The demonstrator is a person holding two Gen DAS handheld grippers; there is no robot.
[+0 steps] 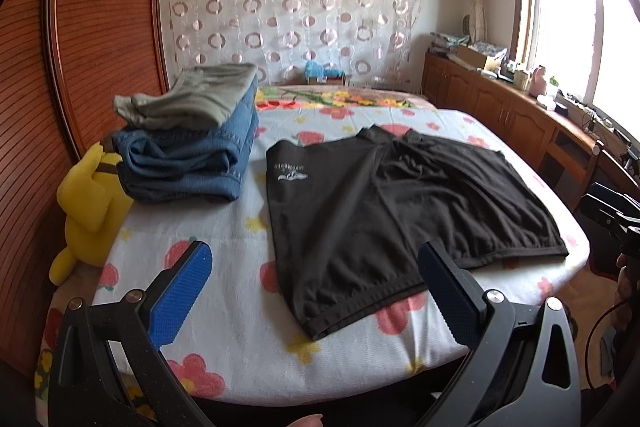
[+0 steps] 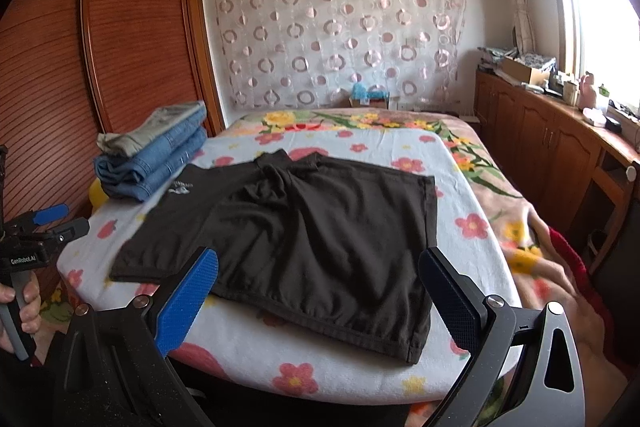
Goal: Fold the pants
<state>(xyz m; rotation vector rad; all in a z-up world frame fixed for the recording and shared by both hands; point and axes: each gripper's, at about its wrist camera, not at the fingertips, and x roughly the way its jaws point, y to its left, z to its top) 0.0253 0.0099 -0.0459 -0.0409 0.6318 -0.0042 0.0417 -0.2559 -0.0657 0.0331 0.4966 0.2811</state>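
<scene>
Black shorts [image 1: 384,203] [image 2: 312,227] with a small white logo lie spread flat on the flowered sheet, legs pointing away, waistband toward me. My left gripper [image 1: 316,259] hovers open above the near left corner of the waistband, its blue pads wide apart and holding nothing. My right gripper [image 2: 320,267] stands open over the near right part of the waistband, also holding nothing. The left gripper [image 2: 52,215] also shows at the left edge of the right wrist view, held by a hand. In the left wrist view the right gripper's body [image 1: 612,215] shows at the right edge.
A stack of folded jeans and grey pants [image 1: 192,139] [image 2: 148,155] sits at the bed's far left. A yellow plush toy [image 1: 88,211] leans by the wooden wardrobe [image 1: 80,47]. Wooden cabinets [image 1: 500,107] run along the right under the window. A floral blanket [image 2: 500,187] covers the bed's right side.
</scene>
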